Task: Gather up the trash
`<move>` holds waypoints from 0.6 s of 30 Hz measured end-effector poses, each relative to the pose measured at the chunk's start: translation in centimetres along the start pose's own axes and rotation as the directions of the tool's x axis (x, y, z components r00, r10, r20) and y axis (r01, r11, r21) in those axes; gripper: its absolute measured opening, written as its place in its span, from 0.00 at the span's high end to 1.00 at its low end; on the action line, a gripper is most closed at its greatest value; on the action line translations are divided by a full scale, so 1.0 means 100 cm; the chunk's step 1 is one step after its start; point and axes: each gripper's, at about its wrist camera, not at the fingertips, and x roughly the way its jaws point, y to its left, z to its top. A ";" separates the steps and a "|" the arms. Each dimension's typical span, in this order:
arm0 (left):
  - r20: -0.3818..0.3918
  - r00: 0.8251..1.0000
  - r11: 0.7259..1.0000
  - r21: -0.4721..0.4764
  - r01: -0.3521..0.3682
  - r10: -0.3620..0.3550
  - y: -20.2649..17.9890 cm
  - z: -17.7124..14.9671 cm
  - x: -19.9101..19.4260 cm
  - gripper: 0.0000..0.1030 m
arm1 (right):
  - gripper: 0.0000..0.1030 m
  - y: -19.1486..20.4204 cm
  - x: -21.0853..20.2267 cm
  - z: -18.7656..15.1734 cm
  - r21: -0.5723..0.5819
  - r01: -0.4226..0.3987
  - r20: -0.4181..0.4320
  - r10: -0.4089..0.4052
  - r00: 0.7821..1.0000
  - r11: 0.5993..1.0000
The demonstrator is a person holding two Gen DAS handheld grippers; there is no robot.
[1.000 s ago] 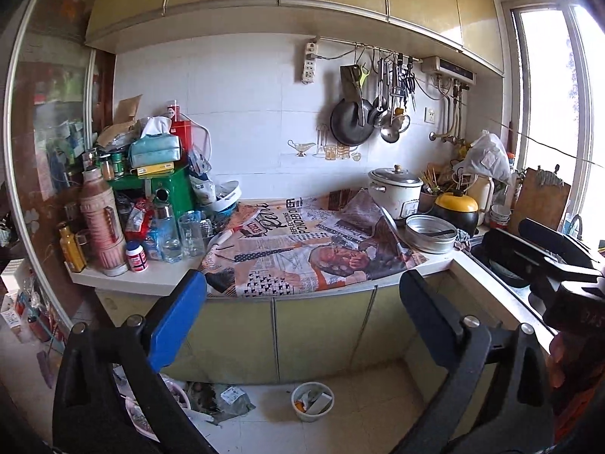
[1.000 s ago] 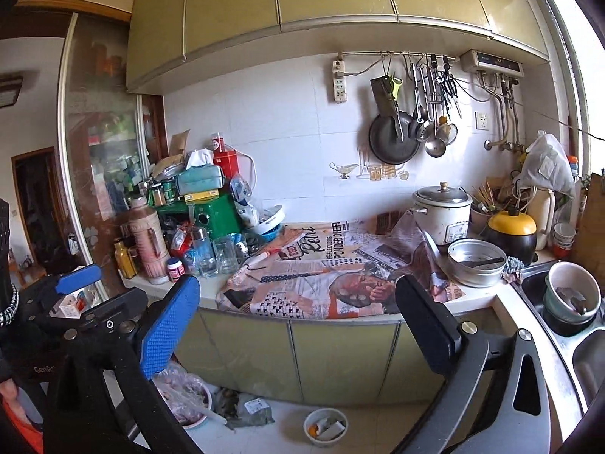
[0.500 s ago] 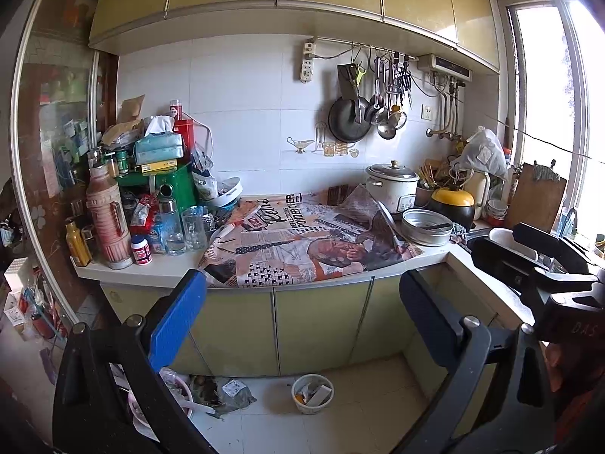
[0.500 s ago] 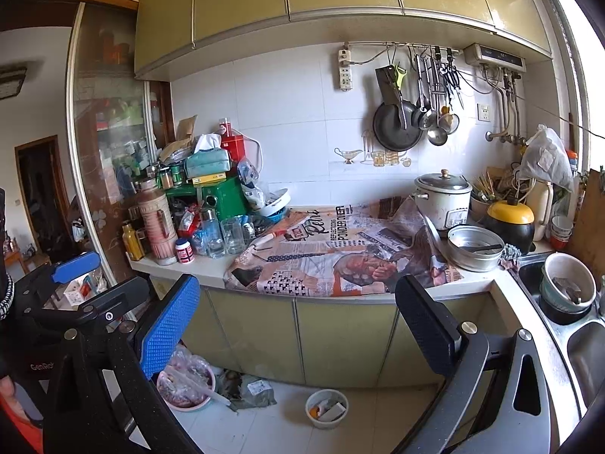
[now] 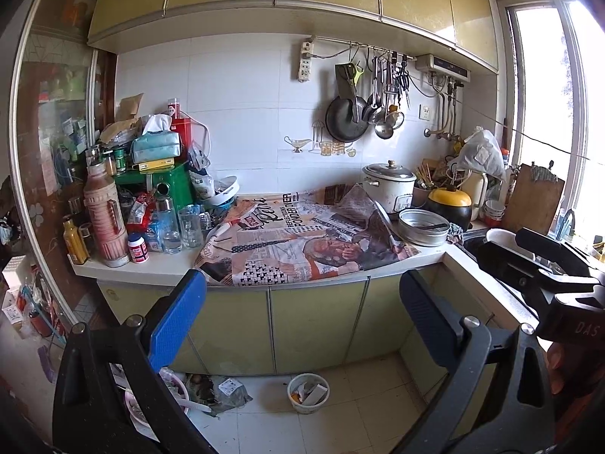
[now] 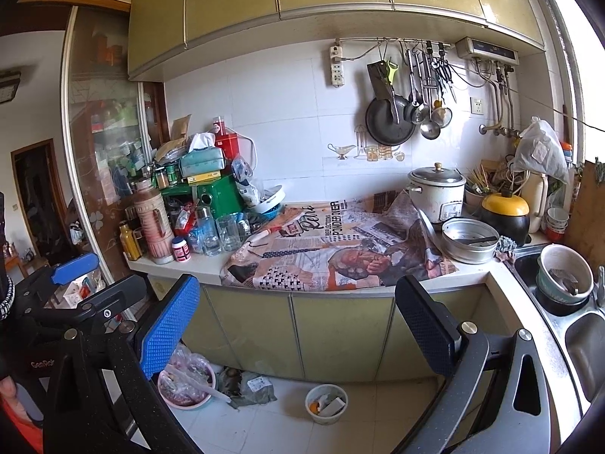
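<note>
A small white bucket (image 5: 308,392) with scraps in it stands on the floor below the cabinets; it also shows in the right wrist view (image 6: 326,403). A crumpled grey bag (image 5: 223,391) lies left of it, also in the right wrist view (image 6: 251,386). A pink basin with a plastic bag (image 6: 186,380) sits further left. My left gripper (image 5: 302,317) is open and empty, well back from the counter. My right gripper (image 6: 298,321) is open and empty too. Each gripper shows at the edge of the other's view.
Newspaper (image 5: 302,242) covers the counter middle. Bottles, glasses and boxes (image 5: 151,196) crowd its left end. A rice cooker (image 5: 389,185), metal pan (image 5: 423,227) and black-and-yellow pot (image 5: 450,206) stand at the right. A sink with bowls (image 6: 563,276) is far right.
Both grippers have drawn back and up from the counter, so more floor and cabinet show. Both stay open and empty.
</note>
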 end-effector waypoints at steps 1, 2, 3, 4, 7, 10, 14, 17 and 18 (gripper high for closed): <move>0.001 1.000 1.000 -0.001 0.000 0.000 -0.001 0.000 0.000 0.01 | 0.00 0.000 0.000 0.000 0.000 0.001 0.000 -0.001 1.000 1.000; 0.001 1.000 1.000 -0.001 0.000 0.000 -0.001 0.000 0.000 0.01 | 0.00 0.000 0.000 -0.001 0.001 0.002 0.000 -0.002 1.000 1.000; 0.001 1.000 1.000 -0.002 0.001 -0.001 -0.001 0.000 0.000 0.01 | 0.00 0.000 -0.001 0.000 0.003 0.002 0.000 -0.002 1.000 1.000; 0.002 1.000 1.000 -0.003 0.004 -0.004 -0.002 0.000 0.000 0.01 | 0.00 -0.001 -0.001 0.000 0.004 0.000 -0.001 0.000 1.000 1.000; 0.003 1.000 1.000 -0.009 0.015 -0.015 -0.003 0.002 0.000 0.01 | 0.00 -0.004 -0.002 0.001 0.009 -0.009 -0.003 0.009 1.000 1.000; -0.001 1.000 0.999 -0.018 0.026 -0.026 -0.003 0.004 0.002 0.01 | 0.00 -0.004 -0.003 0.001 0.009 -0.010 -0.002 0.010 1.000 1.000; -0.003 0.999 0.998 -0.039 0.040 -0.041 -0.001 0.006 0.003 0.01 | 0.00 -0.005 -0.002 0.001 0.010 -0.010 -0.004 0.010 1.000 1.000; 0.000 0.999 0.998 -0.045 0.038 -0.038 0.000 0.007 0.004 0.01 | 0.00 -0.005 -0.002 0.002 0.012 -0.009 -0.004 0.009 1.000 1.000; 0.001 0.999 0.998 -0.047 0.037 -0.037 0.000 0.008 0.004 0.01 | 0.00 -0.005 -0.002 0.002 0.012 -0.011 -0.005 0.011 1.000 1.000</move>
